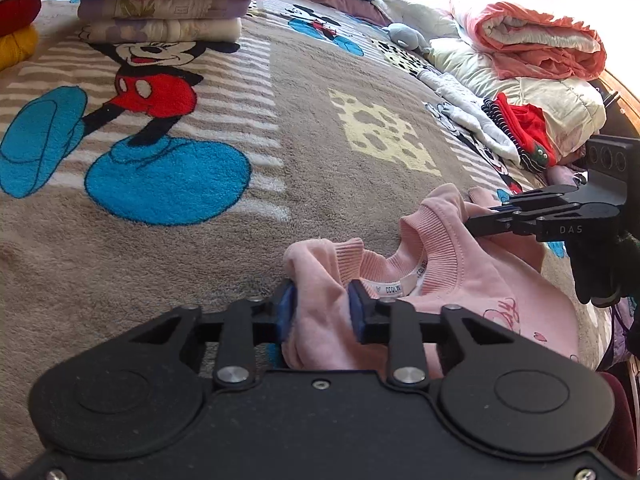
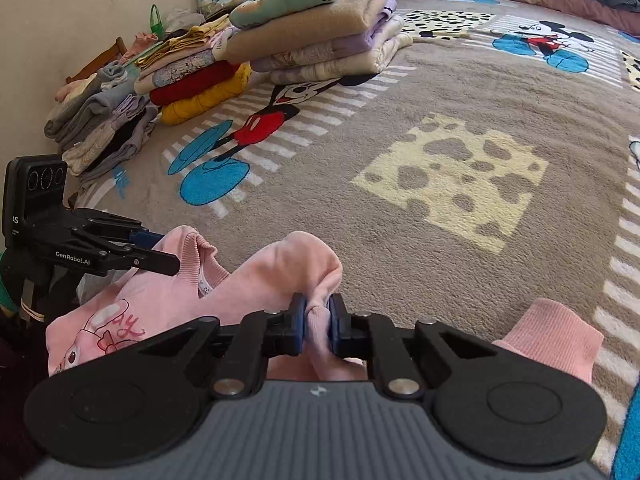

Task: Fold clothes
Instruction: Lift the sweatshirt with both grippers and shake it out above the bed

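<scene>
A small pink sweatshirt [image 1: 472,280] with a ribbed collar and a printed front lies at the near edge of the Mickey Mouse blanket [image 1: 280,120]. My left gripper [image 1: 322,312] is shut on a bunch of its pink fabric beside the collar. My right gripper [image 2: 318,322] is shut on the other shoulder of the pink sweatshirt [image 2: 160,300]. Each gripper shows in the other's view, the right one [image 1: 480,224] at the sweatshirt's far side and the left one [image 2: 168,262] near the collar. A pink ribbed cuff [image 2: 552,336] lies at the right.
Stacks of folded clothes [image 2: 312,36] stand at the back of the blanket, with more piles [image 2: 120,120] by the wall. Unfolded clothes [image 1: 520,136] and a rolled orange-and-white quilt [image 1: 536,36] lie along the right side. The bed's wooden edge [image 1: 624,96] is at the far right.
</scene>
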### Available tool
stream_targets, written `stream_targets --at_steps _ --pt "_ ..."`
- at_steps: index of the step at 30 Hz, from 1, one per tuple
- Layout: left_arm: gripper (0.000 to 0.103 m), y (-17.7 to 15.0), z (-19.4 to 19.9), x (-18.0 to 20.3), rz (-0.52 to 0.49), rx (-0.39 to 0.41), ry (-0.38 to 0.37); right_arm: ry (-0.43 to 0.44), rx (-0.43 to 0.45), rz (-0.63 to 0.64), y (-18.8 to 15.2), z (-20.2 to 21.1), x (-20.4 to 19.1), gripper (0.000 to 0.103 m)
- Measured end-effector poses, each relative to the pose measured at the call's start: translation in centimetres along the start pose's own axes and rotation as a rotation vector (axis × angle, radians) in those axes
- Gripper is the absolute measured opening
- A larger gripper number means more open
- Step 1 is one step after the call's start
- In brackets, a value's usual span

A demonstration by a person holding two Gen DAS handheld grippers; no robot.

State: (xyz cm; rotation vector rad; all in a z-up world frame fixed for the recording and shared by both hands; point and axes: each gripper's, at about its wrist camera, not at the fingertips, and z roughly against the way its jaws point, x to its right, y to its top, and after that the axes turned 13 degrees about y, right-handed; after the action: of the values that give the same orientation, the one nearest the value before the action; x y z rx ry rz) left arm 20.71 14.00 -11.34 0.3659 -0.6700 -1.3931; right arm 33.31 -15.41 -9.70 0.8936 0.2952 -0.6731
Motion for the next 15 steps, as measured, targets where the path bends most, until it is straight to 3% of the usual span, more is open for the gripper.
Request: stream_targets --at_steps 3,15 --pt "0.011 0.1 1.4 1.4 -0.039 0.037 0.028 -0.022 0.041 0.021 -0.1 1.7 -0.9 0.012" --pt "0.009 4.8 9.7 6.7 -0.123 0.233 0.017 -0.127 0.17 0.136 1.4 10.0 -6.9 0.012"
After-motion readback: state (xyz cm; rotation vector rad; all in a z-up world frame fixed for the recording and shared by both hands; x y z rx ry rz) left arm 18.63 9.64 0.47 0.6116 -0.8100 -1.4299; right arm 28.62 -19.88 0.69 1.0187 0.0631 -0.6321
